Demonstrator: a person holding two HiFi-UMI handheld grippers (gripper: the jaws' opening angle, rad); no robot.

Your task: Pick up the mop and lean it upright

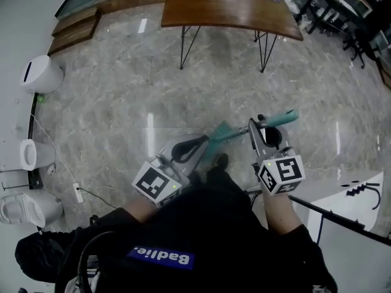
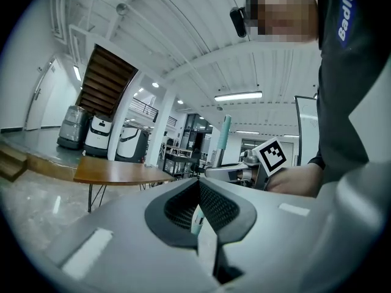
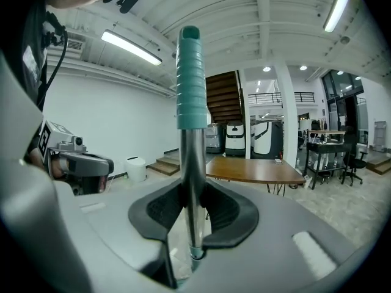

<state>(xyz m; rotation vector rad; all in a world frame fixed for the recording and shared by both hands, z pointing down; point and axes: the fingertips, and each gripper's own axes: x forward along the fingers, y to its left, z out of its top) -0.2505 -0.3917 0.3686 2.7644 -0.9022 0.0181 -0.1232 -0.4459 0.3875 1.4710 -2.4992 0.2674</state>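
The mop [image 1: 229, 132] is off the floor, held between both grippers in front of the person. In the right gripper view its bare metal pole [image 3: 194, 163] stands upright between the pads, with the teal ribbed grip [image 3: 190, 84] above. My right gripper [image 3: 192, 194] is shut on that pole just below the grip. My left gripper [image 2: 198, 191] is shut on a lower, teal-and-white stretch of the shaft [image 2: 197, 220]. In the head view the left gripper [image 1: 198, 144] is to the left of the right gripper [image 1: 256, 126], and the grip's end [image 1: 286, 118] pokes out to the right. The mop head is hidden.
A long wooden table [image 1: 226, 8] on thin legs stands ahead on the marble floor. Wooden steps [image 1: 76, 26] and white bins [image 1: 40, 73] line the left wall, and a cable [image 1: 91, 191] lies below them. A white board [image 1: 357, 194] sits at the right.
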